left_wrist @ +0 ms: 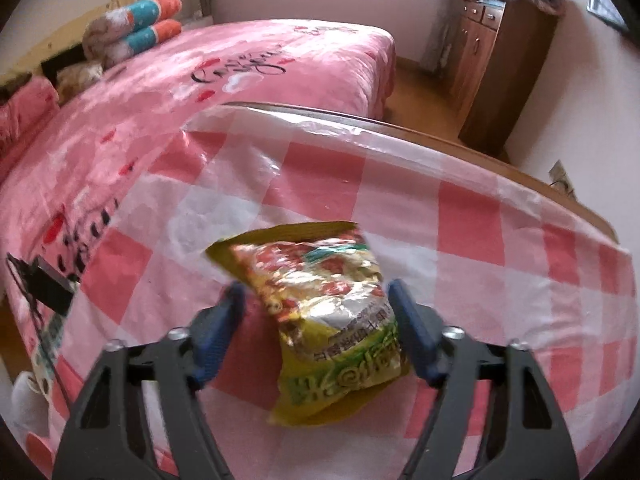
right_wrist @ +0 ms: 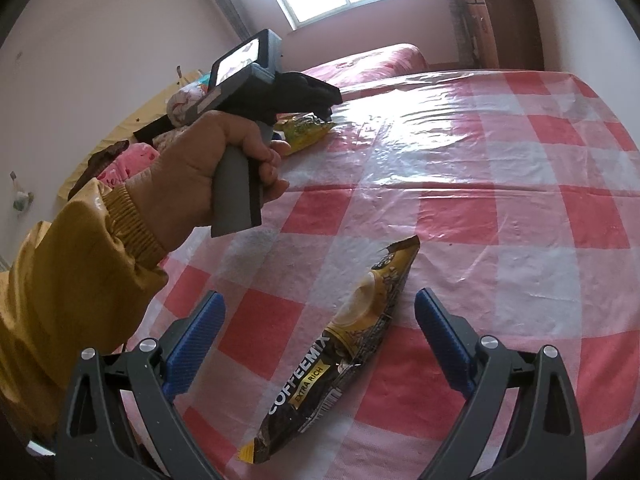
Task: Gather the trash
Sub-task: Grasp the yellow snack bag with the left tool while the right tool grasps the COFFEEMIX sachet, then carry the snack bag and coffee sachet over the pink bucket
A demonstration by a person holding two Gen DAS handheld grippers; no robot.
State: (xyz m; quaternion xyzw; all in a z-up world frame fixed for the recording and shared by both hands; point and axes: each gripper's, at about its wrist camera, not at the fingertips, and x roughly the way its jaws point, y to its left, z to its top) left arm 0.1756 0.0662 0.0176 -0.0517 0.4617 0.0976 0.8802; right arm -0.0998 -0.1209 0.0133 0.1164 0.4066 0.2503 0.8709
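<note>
A yellow-green snack packet [left_wrist: 332, 320] lies on the red-and-white checked tablecloth [left_wrist: 472, 224]. My left gripper [left_wrist: 316, 300] is open, its blue pads on either side of the packet, not closed on it. In the right wrist view a black-and-gold Coffeemix packet [right_wrist: 344, 348] lies on the same cloth [right_wrist: 480, 184] between the pads of my open right gripper [right_wrist: 320, 312]. The left gripper [right_wrist: 320, 98] shows there too, held in a hand over the snack packet [right_wrist: 304, 130].
A bed with a pink cover [left_wrist: 248, 68] stands beyond the table's far edge, with rolled pillows [left_wrist: 148, 20] at its head. A brown wooden cabinet [left_wrist: 500, 60] stands at the right wall. A yellow sleeve [right_wrist: 60, 280] reaches in from the left.
</note>
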